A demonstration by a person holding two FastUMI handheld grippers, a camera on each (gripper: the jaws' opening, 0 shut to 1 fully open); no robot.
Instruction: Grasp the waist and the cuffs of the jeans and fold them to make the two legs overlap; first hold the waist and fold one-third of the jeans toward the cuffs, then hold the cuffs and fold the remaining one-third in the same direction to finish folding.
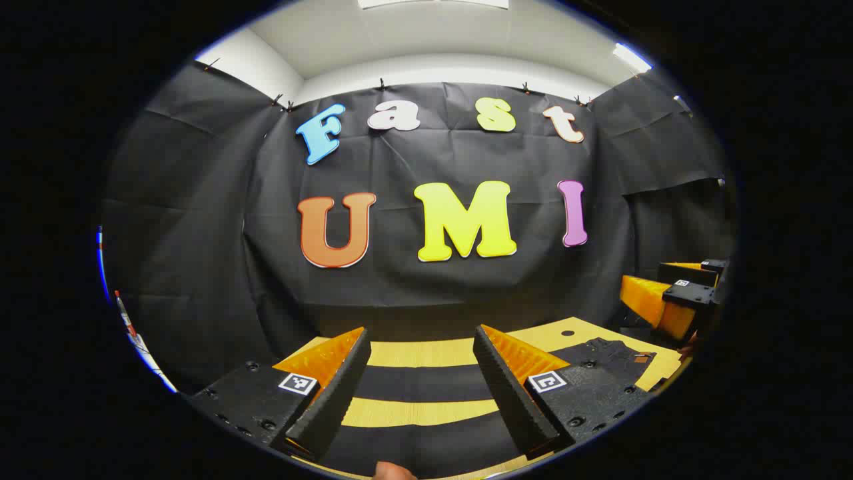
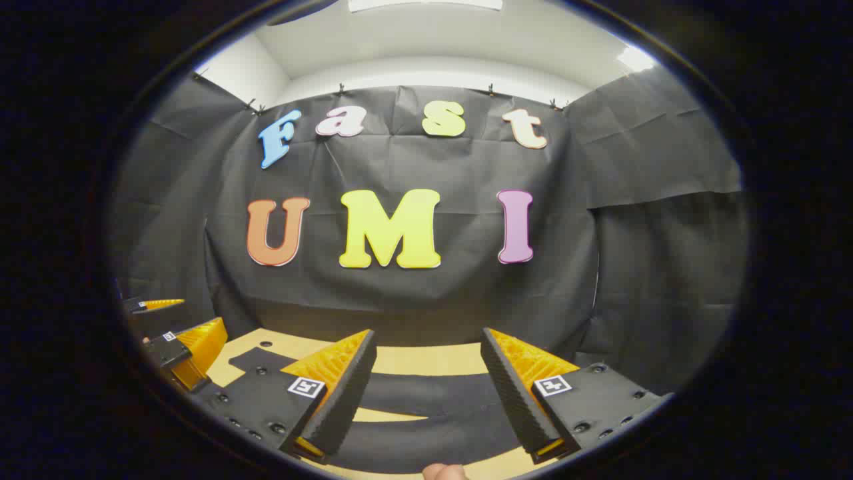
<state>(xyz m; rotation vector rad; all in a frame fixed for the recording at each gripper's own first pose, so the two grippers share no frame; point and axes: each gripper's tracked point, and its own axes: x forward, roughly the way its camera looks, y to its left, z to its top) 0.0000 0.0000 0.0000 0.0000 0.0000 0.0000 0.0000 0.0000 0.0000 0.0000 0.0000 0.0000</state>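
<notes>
Black jeans (image 1: 426, 383) lie flat on the wooden table (image 1: 426, 352), the two legs showing as dark bands with a strip of table between them. Their waist (image 1: 610, 353), with a tan patch, lies to the right in the left gripper view. My left gripper (image 1: 421, 331) hovers above the legs, open and holding nothing. In the right gripper view the jeans (image 2: 426, 395) run as two curved bands under my right gripper (image 2: 428, 333), which is also open and not holding anything. Each view catches the other gripper at its side: the right gripper (image 1: 645, 283) and the left gripper (image 2: 200, 315).
The black cloth wall (image 1: 426, 293) stands close behind the table's far edge. A small round hole (image 1: 567, 333) marks the tabletop near the waist. A person's fingertip (image 2: 443, 472) shows at the bottom edge of the right gripper view.
</notes>
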